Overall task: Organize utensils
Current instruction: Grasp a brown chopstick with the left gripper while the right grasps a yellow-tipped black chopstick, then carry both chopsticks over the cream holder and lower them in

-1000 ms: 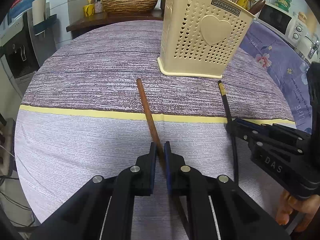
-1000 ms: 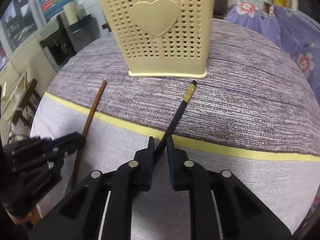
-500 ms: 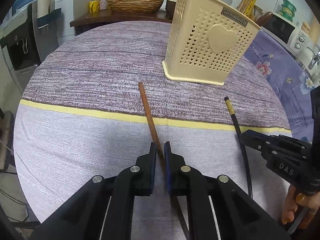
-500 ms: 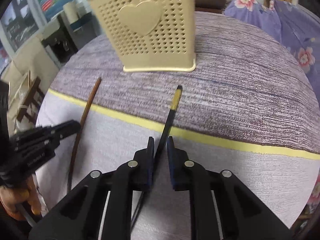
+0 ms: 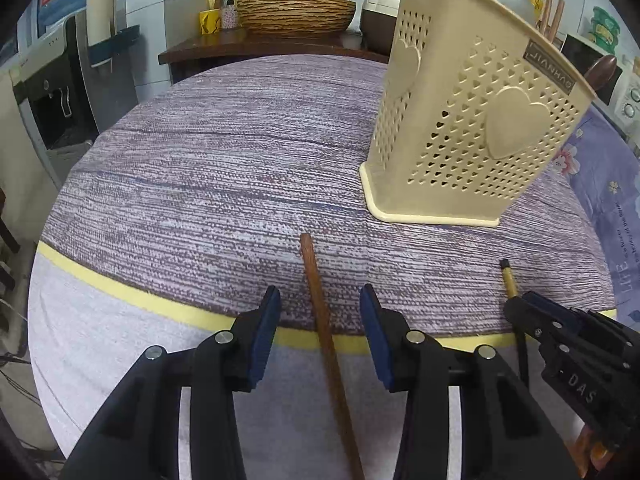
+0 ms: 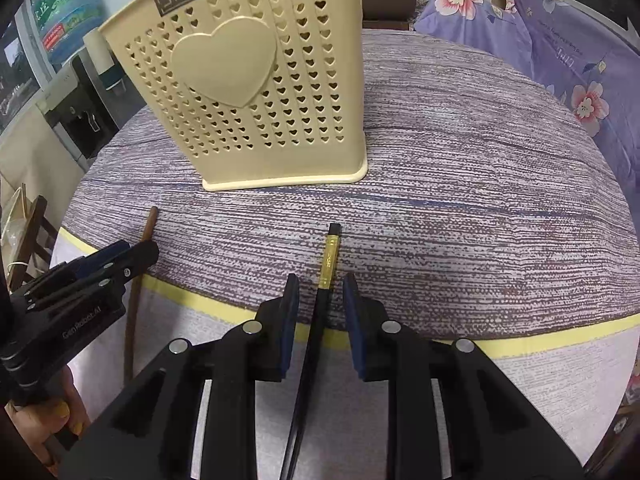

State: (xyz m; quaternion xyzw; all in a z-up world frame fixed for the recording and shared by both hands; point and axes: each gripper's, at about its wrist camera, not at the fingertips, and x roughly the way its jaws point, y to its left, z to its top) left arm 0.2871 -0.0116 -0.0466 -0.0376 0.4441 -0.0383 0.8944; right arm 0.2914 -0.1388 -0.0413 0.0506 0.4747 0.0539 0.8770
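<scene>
- Both tongs are now spread wide: the left gripper and the right gripper were each pinched on a chopstick half a second ago, and both have since been released.
- Between the left jaws a brown chopstick is seen lying flat on the tablecloth, untouched by either pad.
- Between the right jaws a black chopstick with a gold band is laid the same way, free of the pads.
- Both chopsticks are pointed toward the cream holder, which is stood upright just beyond their tips, apart from them.
- Neither chopstick has been placed in the holder; the release is judged a regrip or realignment, so sorting is hardly begun.
</scene>
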